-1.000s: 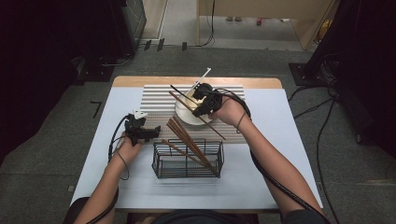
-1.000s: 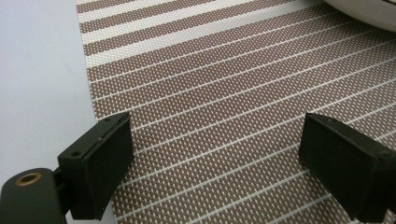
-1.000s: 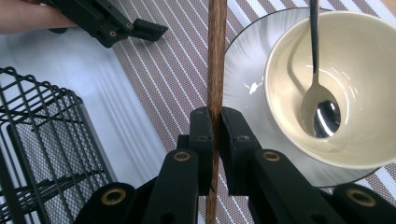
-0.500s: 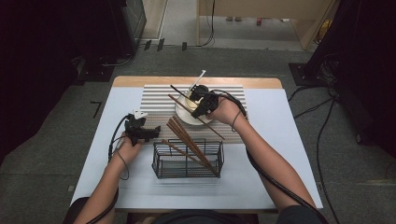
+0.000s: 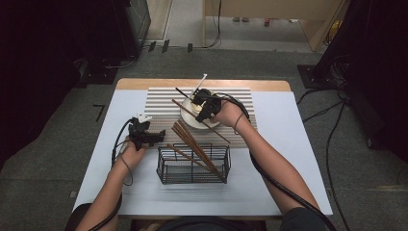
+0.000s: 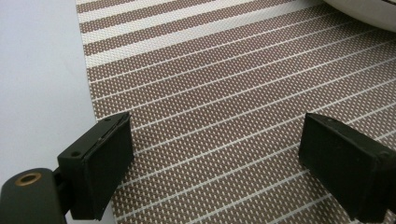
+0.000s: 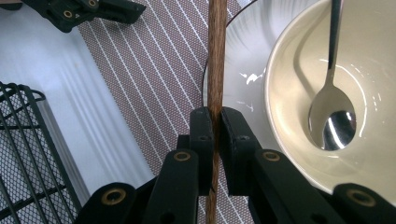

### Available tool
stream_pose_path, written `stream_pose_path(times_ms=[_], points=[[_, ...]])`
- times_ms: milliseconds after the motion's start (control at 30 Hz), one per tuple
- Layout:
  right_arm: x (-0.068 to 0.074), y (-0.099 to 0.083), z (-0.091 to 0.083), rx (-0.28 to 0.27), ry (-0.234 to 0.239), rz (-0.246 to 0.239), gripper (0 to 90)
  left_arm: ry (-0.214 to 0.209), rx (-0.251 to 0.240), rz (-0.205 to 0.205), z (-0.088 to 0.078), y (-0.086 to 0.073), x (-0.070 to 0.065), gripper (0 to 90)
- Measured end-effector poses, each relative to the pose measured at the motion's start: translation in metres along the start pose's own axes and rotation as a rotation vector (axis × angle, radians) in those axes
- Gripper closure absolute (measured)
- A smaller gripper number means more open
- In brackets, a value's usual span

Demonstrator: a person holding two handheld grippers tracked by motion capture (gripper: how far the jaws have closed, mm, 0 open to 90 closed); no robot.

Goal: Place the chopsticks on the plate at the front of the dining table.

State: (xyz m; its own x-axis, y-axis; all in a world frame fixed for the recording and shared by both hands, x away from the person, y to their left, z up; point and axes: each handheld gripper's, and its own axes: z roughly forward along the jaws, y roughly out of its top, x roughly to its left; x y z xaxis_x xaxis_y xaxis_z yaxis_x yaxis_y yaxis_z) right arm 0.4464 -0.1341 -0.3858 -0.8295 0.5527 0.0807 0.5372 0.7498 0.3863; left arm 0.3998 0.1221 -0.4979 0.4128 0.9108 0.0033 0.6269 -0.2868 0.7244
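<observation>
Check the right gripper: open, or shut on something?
Shut. In the right gripper view, the right gripper has both pads pressed against a brown chopstick that runs up between them, beside the cream bowl holding a spoon.

Chopstick (image 7: 215, 60) ends cut off (top and bottom edges); spoon (image 7: 332, 112) handle cropped too.

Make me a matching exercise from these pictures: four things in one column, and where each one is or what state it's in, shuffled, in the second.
1. spoon
2. chopstick
3. left hand-held gripper
4. wire basket

a. clamped in the right hand-held gripper
b. open over the striped mat
c. lying in the bowl
d. holding brown chopsticks at the table's near side

Pairs: 1-c, 2-a, 3-b, 4-d
</observation>
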Motion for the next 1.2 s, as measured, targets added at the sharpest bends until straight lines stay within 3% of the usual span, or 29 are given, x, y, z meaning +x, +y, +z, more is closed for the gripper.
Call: stream_pose_path(times_ms=[1200], points=[[-0.004, 0.014, 0.039, 0.091, -0.020, -0.018, 85.1, -0.001, 0.002, 0.002, 0.000, 0.000, 0.000, 10.1]])
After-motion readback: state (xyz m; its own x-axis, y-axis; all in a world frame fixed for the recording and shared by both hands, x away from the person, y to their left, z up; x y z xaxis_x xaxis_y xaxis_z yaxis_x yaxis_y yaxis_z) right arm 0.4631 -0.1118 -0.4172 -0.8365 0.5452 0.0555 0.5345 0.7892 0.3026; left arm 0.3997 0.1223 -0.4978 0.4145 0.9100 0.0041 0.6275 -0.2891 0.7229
